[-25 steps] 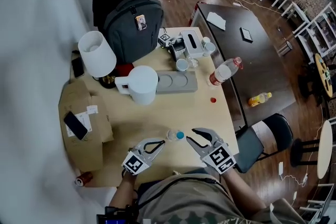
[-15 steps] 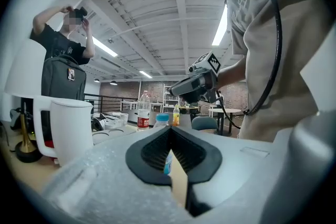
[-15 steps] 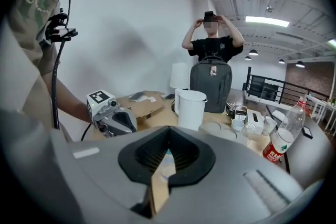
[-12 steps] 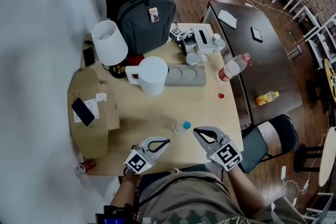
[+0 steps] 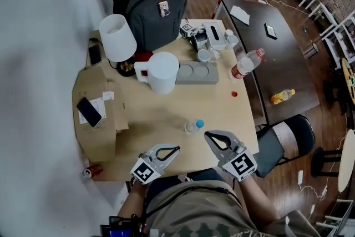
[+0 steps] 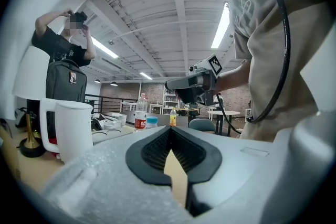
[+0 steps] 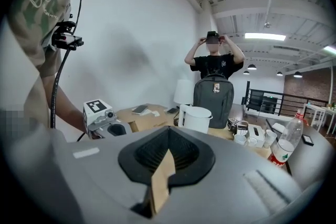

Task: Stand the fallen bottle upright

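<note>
Plainly, the small bottle (image 5: 193, 126), clear with a blue cap, is on the light wooden table (image 5: 166, 111), near the person's edge and just beyond the tips of both tools. The left hand-held gripper (image 5: 177, 148) is near it on the lower left. The right hand-held gripper (image 5: 207, 134) is just beside it on the right. Neither touches it. Each gripper view shows its own jaws pressed together with nothing between them.

From the steep head view the bottle's stance is hard to judge, though it seems to stand with the cap uppermost. The left gripper view looks level across the table and shows more: the blue cap sits on top of the clear body, which rises above the gripper's grey shell. Behind it are a taller red-labelled bottle (image 6: 140, 113) and a yellow bottle (image 6: 172, 117).

Only those two views take in the small bottle. The right gripper view shows the left hand-held gripper from the side, then a white jug (image 7: 197, 118), a grey backpack (image 7: 213, 93) and a standing person (image 7: 214, 63) behind it.
</note>
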`<state>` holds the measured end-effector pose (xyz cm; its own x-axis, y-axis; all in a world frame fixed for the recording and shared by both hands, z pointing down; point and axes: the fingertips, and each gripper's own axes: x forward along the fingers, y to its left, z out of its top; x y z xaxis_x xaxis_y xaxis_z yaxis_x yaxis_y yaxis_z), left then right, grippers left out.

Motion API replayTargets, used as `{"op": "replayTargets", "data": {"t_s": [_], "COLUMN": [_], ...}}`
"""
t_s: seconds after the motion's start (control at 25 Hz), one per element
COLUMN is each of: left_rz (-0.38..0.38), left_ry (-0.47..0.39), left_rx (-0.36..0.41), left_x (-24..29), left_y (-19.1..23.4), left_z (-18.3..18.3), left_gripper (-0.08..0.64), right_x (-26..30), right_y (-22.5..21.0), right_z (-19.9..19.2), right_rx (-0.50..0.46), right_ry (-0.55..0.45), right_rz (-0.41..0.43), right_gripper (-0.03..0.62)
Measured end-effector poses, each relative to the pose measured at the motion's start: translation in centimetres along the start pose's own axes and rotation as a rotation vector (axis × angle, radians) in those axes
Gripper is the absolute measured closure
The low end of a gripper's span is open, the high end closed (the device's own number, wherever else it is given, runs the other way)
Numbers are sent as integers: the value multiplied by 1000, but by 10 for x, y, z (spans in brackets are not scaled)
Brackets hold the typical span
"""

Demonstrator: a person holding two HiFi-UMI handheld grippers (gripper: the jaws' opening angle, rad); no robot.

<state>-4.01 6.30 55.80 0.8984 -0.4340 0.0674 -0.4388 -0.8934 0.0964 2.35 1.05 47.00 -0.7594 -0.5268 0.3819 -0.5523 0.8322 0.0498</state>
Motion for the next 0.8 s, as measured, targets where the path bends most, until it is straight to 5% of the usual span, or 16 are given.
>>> {"op": "replayTargets", "data": {"t_s": [0.44,0.8], "left_rz": [-46,22], "left_ry": [18,68], "left_rx": [-35,48], "left_x": [1,17], "left_y": [-22,-61], "left_z": [-14,-11], "left_gripper": [560,560], "right_x": [-52,-95], "right_y": [16,25], "right_z": [16,11], "right_rx": [37,17], "right_ry": [-99,-165], "right_rz": [-46,50], "right_gripper": [589,589]}}
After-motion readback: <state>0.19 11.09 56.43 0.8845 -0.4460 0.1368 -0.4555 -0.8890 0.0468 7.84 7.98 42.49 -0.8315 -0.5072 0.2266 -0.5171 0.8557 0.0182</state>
